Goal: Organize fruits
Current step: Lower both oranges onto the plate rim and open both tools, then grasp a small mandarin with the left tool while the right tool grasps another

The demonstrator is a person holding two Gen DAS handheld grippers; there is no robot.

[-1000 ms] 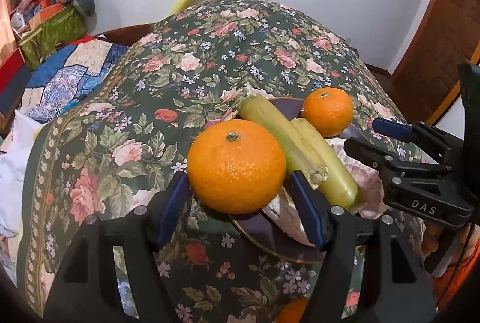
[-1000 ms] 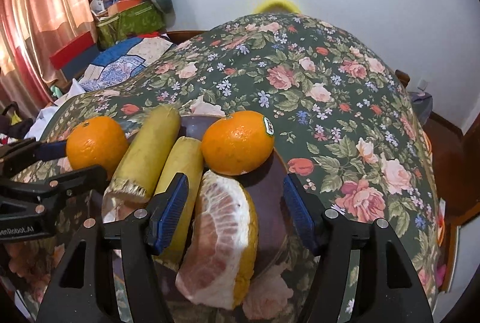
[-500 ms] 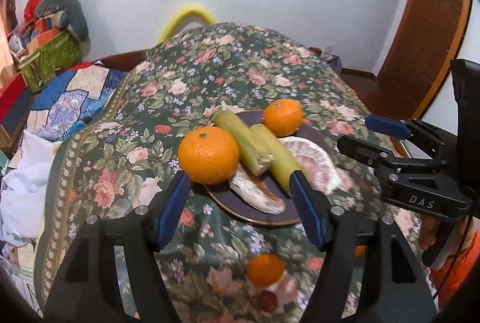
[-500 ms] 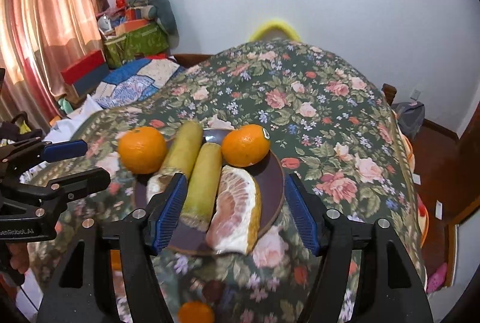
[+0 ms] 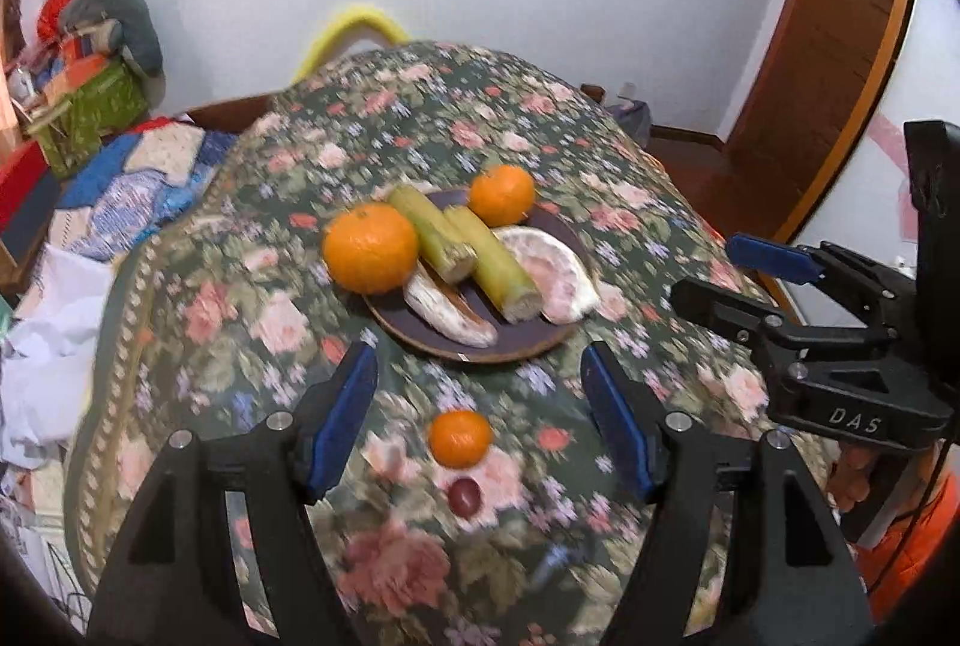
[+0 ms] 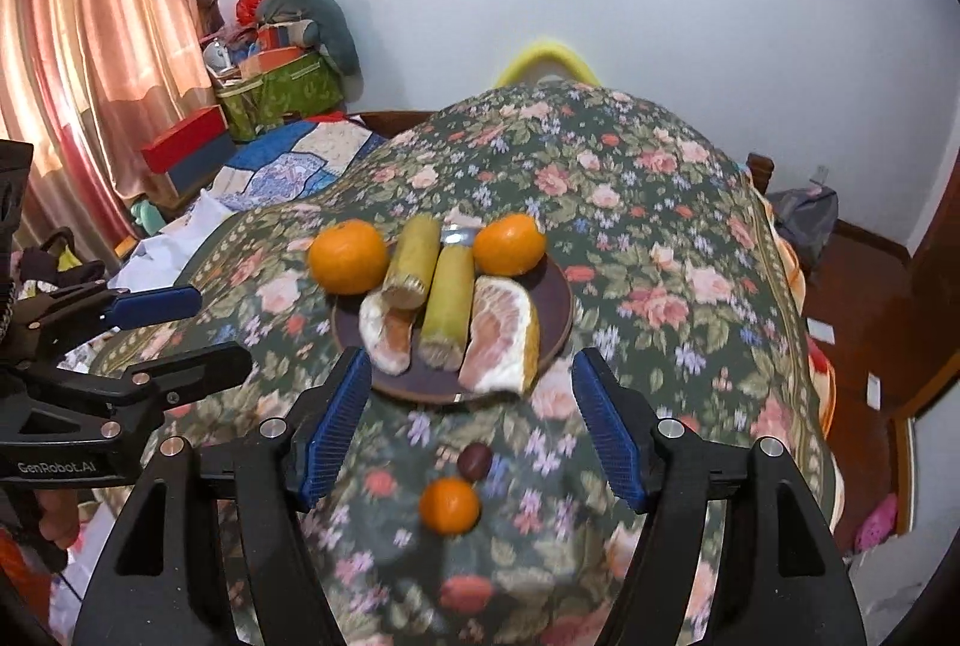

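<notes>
A dark round plate on the flowered tablecloth holds two oranges, two green sugarcane pieces and two pomelo wedges. Nearer me, a small orange and a dark round fruit lie on the cloth. My left gripper hangs open above them, nothing between its blue pads. The right wrist view shows the same plate, small orange and dark fruit. My right gripper is open and empty too.
Each gripper shows in the other's view: the right gripper at the right, the left gripper at the left. Bedding and boxes pile up beyond the table's left side. A wooden door stands at the right.
Both grippers have drawn back and up from the plate. The big orange once between the left pads now rests at the plate's left edge. The small orange and dark fruit came into view.
</notes>
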